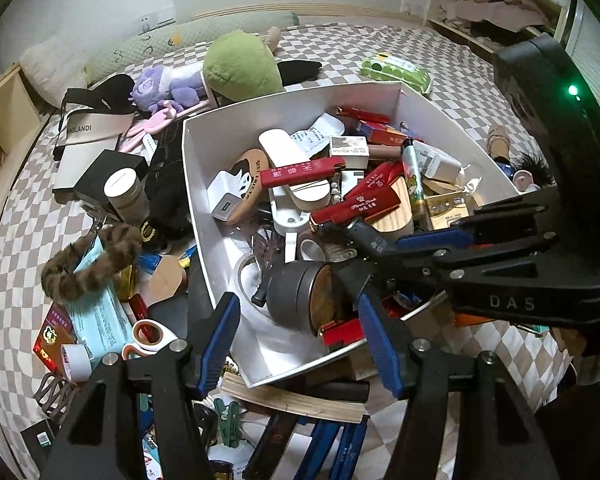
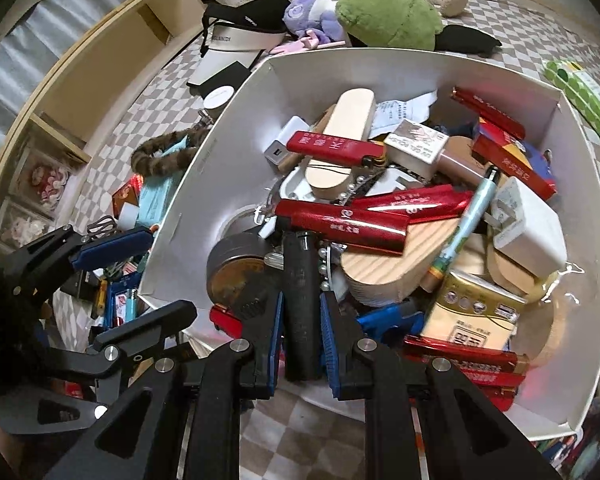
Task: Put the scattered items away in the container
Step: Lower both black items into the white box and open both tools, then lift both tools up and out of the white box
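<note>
A black lighter (image 2: 301, 304) — a slim matte stick with faint lettering down its side — is clamped between the blue pads of the right gripper (image 2: 300, 312). Its long axis runs along the fingers, its far end pointed into the white box (image 2: 204, 168) on the checkered bed (image 1: 16, 240), over the box's near edge. The left gripper (image 1: 300, 344) is held half open with nothing between its pads, above the box's near-left corner — a round dark tin (image 1: 296, 300) lies just beyond.
</note>
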### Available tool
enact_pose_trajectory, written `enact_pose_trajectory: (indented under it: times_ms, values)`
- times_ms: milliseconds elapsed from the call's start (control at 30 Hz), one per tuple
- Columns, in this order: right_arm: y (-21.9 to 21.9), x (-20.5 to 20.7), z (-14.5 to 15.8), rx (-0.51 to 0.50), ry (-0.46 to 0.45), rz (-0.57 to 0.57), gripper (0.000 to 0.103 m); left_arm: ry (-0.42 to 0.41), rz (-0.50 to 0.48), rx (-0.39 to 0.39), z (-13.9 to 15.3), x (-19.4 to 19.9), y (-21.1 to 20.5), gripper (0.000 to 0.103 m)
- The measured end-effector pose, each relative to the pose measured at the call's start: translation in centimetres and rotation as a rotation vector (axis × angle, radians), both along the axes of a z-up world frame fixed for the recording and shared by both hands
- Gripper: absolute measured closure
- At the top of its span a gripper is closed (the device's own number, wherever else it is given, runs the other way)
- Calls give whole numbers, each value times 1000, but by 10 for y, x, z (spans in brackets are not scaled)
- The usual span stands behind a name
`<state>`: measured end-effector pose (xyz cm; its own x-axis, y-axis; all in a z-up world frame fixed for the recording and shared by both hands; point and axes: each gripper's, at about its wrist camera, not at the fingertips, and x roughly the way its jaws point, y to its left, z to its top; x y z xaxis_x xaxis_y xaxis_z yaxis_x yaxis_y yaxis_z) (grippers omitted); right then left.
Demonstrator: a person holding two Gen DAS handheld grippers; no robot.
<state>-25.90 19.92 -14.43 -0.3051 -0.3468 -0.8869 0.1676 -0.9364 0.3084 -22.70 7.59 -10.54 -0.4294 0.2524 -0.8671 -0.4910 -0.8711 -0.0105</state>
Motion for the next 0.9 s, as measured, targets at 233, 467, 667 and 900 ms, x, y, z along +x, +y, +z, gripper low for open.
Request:
enact_pose_trajectory:
  times_ms: [233, 467, 667, 900]
  values:
    - [11, 4, 2, 26, -8, -27, 84, 2, -11, -3, 1, 1, 3, 41]
    - [19, 8, 7, 41, -2, -47, 83, -2, -10, 2, 3, 2, 5, 41]
    - [29, 10, 16, 33, 25, -78, 83, 4, -3, 3, 5, 4, 6, 36]
    - [18, 18, 15, 55, 12, 15, 83, 10, 5, 15, 10, 5, 5, 27]
